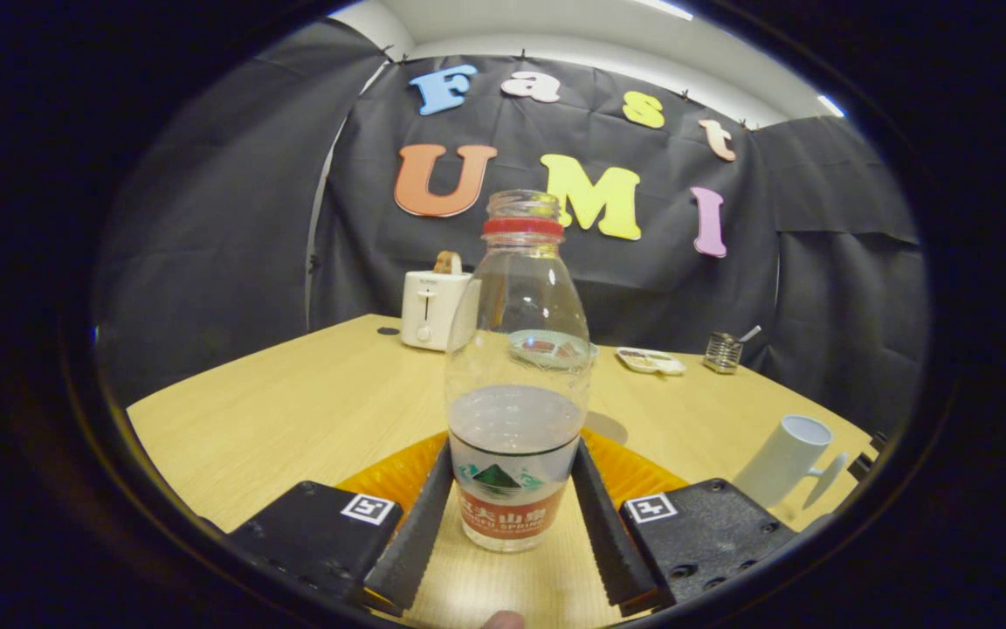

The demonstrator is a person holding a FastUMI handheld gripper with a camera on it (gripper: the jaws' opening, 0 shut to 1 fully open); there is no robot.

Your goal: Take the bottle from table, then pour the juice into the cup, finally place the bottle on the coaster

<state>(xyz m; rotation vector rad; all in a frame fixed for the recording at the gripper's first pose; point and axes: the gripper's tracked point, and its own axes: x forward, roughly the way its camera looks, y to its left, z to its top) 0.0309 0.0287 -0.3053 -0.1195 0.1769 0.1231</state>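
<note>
Tongs (516, 515): both fingers (420, 515) lie along the lower sides of the bottle, seemingly touching it left and right; they look clamped on it, though the pressure itself cannot be read.
Bottle (518, 384): upright between the fingers, clear plastic, no cap on the neck, red ring below the mouth. Liquid fills roughly the lower third; label band around the bottom.
Bottle base: appears to meet the worktop (293, 411) near its front edge. Whether it is just lifted or resting, I cannot tell.
Coaster (634, 472): orange, ridged, flat on the worktop directly behind the bottle, showing on either side of it. The bottle looks to stand just in front of it, not on it.
Cup (784, 460): white mug toward the right edge of the worktop, well apart from the bottle, handle facing the tongs. Its inside is not visible, so whether it holds juice is unknown.
Far edge of worktop: white toaster (430, 307) with something in its slot, a shallow dish (651, 360), a small wire holder (721, 351). A bowl-like shape (547, 348) shows through the bottle.
Progress, judged: grasp looks made. Whether the pour is done cannot be settled, since the partly filled bottle fits either reading.
Left to do, at least: set the bottle onto the coaster and release.
</note>
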